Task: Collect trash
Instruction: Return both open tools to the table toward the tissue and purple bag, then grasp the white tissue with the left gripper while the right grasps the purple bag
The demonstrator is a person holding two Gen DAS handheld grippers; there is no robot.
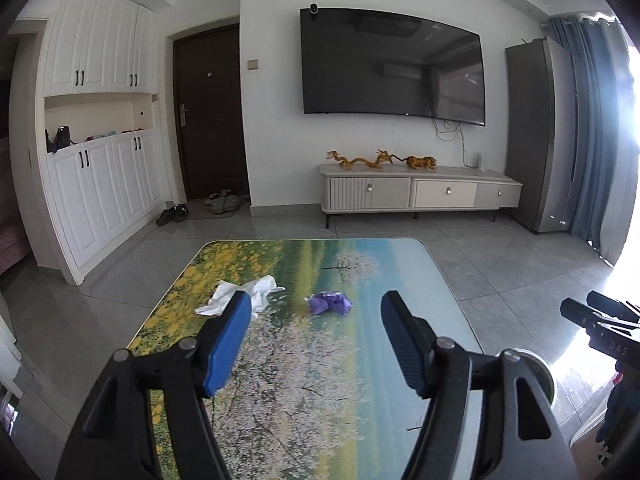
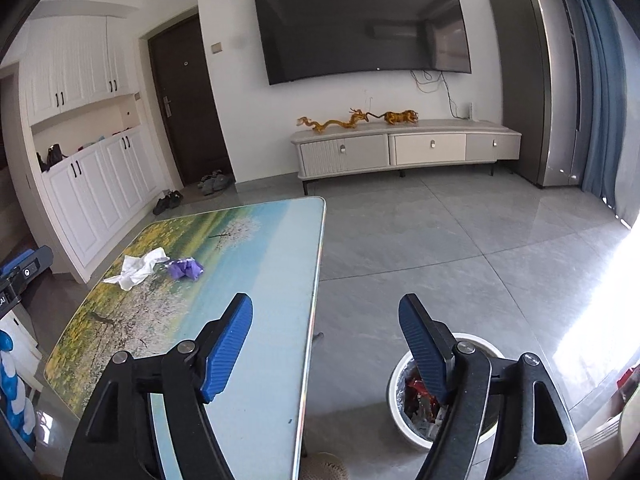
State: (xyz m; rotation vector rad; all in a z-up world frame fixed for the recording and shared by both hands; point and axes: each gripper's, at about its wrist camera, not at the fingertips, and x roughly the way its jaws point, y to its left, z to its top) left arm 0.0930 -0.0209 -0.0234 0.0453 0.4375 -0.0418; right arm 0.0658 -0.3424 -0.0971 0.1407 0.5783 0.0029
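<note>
Both grippers, left and right, open and empty; tissue and purple wad sit mid-table dead ahead of my left, which is nearer; bin under my right.

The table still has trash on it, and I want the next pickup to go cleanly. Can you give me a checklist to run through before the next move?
1. Left gripper open and empty: ok.
2. Right gripper open and empty: ok.
3. White tissue loose on the table, nothing on top: ok.
4. Purple wrapper lying apart from the tissue: ok.
5. Trash bin on the floor beside the table, uncovered: ok.
6. Room left in the bin: cannot tell, the right gripper hides part of it.
</note>
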